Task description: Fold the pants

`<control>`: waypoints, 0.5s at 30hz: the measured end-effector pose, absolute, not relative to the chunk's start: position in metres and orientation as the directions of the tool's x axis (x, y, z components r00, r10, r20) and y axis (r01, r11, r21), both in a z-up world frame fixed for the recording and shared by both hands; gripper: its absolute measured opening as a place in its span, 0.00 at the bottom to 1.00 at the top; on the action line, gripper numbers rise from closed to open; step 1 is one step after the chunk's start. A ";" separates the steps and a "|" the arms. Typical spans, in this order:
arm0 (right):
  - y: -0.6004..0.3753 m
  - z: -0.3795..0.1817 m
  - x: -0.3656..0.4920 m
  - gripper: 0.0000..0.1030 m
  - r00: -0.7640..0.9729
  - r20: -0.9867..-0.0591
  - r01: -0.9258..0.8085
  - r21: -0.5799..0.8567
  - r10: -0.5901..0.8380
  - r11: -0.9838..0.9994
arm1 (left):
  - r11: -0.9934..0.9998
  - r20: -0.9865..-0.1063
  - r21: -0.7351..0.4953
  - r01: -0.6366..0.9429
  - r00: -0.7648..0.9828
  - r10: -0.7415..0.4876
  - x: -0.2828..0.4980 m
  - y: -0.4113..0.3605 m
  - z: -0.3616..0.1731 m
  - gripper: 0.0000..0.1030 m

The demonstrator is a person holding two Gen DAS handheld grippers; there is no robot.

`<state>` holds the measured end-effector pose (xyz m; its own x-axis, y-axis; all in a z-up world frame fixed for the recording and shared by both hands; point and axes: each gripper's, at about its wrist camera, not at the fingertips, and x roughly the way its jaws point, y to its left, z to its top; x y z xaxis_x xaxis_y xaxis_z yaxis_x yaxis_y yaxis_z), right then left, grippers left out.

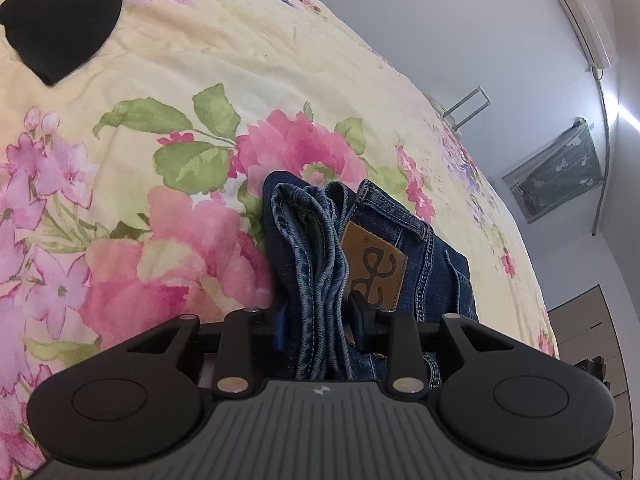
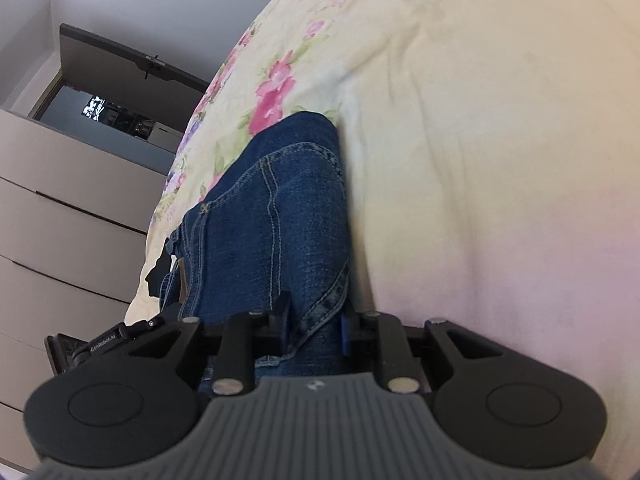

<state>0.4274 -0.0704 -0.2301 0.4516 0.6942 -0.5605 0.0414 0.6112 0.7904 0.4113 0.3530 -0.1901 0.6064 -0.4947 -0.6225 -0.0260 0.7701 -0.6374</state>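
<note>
Denim fills the middle of both wrist views: a pair of dark blue jeans [image 1: 320,264], folded into a thick bundle, lies on a bed covered by a pale yellow floral bedspread [image 1: 168,128]. In the left wrist view the left gripper [image 1: 320,320] has the stacked hems and waistband of the bundle between its two fingers, with the brown leather patch [image 1: 374,270] just beside the right-hand finger; the pads sit at the cloth on both sides, though whether they press it or merely flank it is hard to judge from this angle. In the right wrist view the right gripper [image 2: 314,324] is closed on the other end of the jeans, its fingers pinching a fold with a belt loop. A black garment [image 1: 60,24] lies well apart on the bedspread, toward the far corner. Past the bed's edge, beige drawer fronts [image 2: 60,216] and an air conditioner [image 1: 580,12] on the wall show.
</note>
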 end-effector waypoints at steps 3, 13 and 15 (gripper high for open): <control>-0.064 -0.219 0.427 0.19 0.440 -0.612 0.025 0.740 0.657 0.672 | 0.801 -0.667 -0.594 -0.080 0.605 -0.434 0.408 0.350 -0.179 0.49; -0.049 -0.139 0.373 0.34 0.565 -0.684 -0.242 0.399 0.463 0.885 | 0.951 -0.673 -0.307 -0.041 0.716 -0.187 0.327 0.318 -0.099 0.51; -0.038 -0.123 0.350 0.33 0.606 -0.660 -0.322 0.306 0.443 0.896 | 0.973 -0.654 -0.233 -0.001 0.740 -0.156 0.314 0.300 -0.091 0.51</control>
<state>0.3499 -0.0381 -0.1233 0.6060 0.4435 -0.6604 -0.3223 0.8959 0.3059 0.3135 0.3005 -0.0908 0.7403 -0.1561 -0.6538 -0.0006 0.9725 -0.2328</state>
